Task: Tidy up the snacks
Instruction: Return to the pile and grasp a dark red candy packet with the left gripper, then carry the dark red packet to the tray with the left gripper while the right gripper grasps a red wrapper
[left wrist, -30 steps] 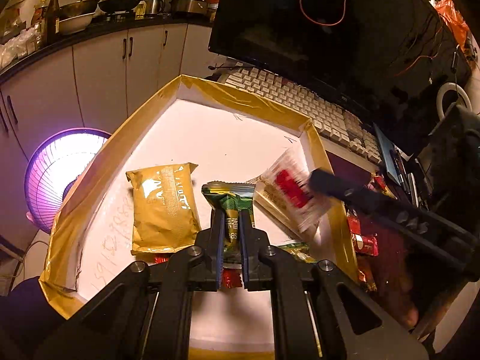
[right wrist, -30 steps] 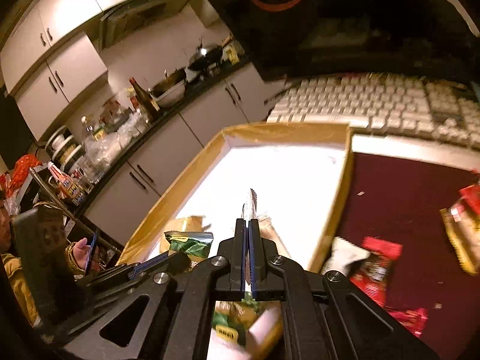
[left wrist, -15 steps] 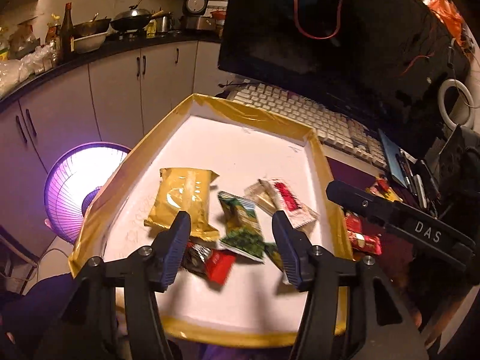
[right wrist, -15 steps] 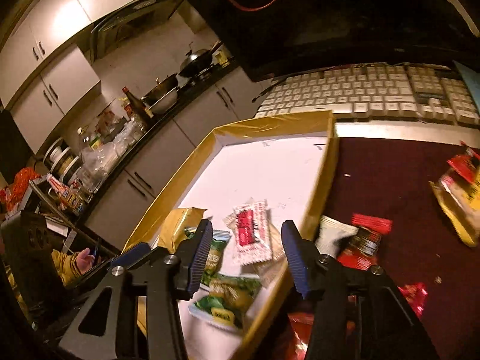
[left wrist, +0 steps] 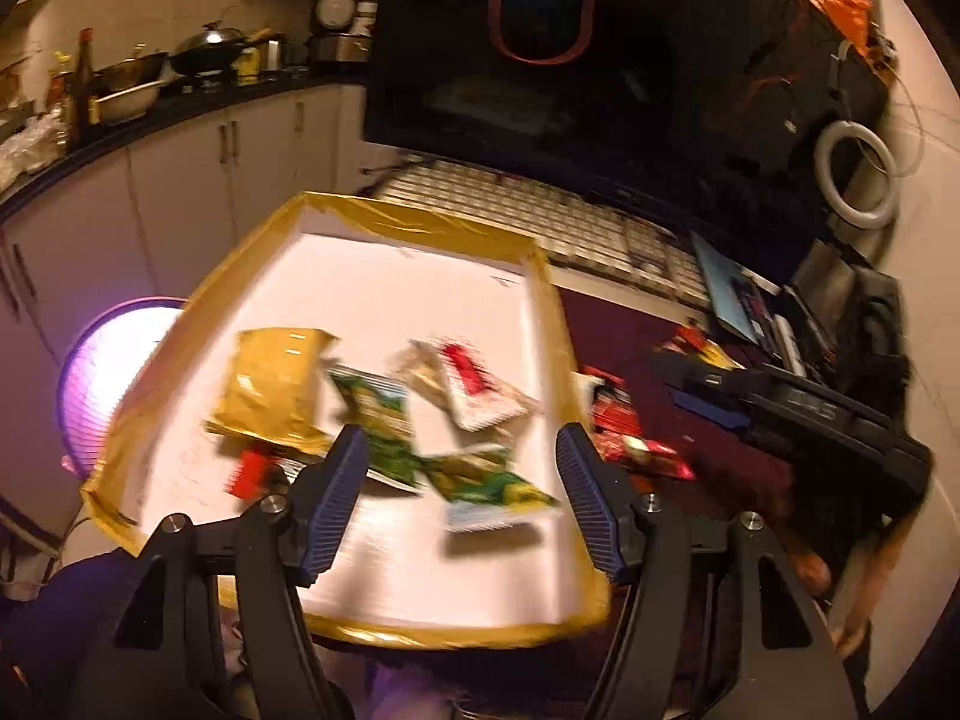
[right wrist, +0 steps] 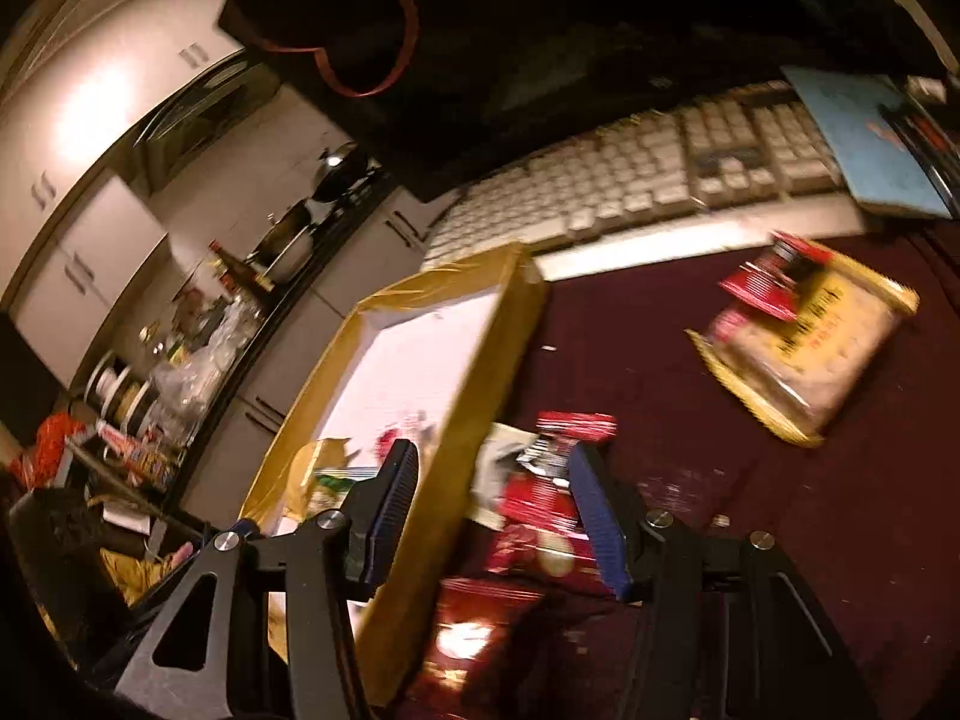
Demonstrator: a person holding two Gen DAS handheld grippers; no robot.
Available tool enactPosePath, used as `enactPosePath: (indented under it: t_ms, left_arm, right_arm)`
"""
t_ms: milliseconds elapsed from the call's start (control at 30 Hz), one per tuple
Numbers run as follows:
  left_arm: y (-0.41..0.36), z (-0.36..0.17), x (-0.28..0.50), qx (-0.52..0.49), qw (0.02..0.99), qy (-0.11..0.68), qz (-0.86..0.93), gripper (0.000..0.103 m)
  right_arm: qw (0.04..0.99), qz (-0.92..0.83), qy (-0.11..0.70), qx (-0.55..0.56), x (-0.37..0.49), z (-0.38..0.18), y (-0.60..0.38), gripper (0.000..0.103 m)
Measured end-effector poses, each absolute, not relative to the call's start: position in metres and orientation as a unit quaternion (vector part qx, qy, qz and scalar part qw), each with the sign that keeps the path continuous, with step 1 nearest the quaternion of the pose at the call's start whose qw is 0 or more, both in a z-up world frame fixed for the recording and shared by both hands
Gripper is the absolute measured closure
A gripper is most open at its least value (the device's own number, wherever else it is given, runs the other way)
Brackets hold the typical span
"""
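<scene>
Both grippers (left wrist: pixel 459 501) (right wrist: pixel 489 507) newly open, empty.

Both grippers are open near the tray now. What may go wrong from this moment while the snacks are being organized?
1. The right gripper straddles the tray's taped wall; going lower, it might knock or tip the tray.
2. The green packets overlap in the tray, so the left gripper may pinch two together.
3. The red packets on the dark mat lie piled; one could slide away when grabbed.
</scene>
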State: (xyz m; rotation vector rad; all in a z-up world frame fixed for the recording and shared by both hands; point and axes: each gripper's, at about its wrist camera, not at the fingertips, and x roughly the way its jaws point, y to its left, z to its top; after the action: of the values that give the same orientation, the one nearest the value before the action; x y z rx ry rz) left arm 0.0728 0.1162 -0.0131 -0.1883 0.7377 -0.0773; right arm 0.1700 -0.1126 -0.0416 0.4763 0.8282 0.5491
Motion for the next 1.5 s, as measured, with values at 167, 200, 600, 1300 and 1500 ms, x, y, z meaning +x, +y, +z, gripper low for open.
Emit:
enactPosePath:
  t_ms: [167,200,600,1300,1500]
  left_arm:
    - [0.072,-0.016,0.066,-0.050,0.918,0.380,-0.104,0.039]
    - [0.063,-0.018,0.067,-0.042,0.913,0.389,-0.114,0.039]
    - [0.023,-0.029,0.078,0.027,0.901,0.421,-0.105,0.039]
    - [0.011,-0.044,0.088,0.004,0.871,0.474,-0.127,0.048]
    - [0.000,-0.054,0.091,0.045,0.876,0.469,-0.101,0.080]
  right_arm:
    - [0.853,0.241,0.414,0.207,0.172,-0.052,-0.128,0.048]
    - [0.853,0.241,0.418,0.202,0.172,-0.053,-0.130,0.048]
    - [0.839,0.257,0.441,0.189,0.181,-0.066,-0.136,0.048]
    - [0.847,0.256,0.414,0.212,0.174,-0.065,-0.151,0.048]
    - [0.852,0.261,0.420,0.171,0.173,-0.060,-0.137,0.048]
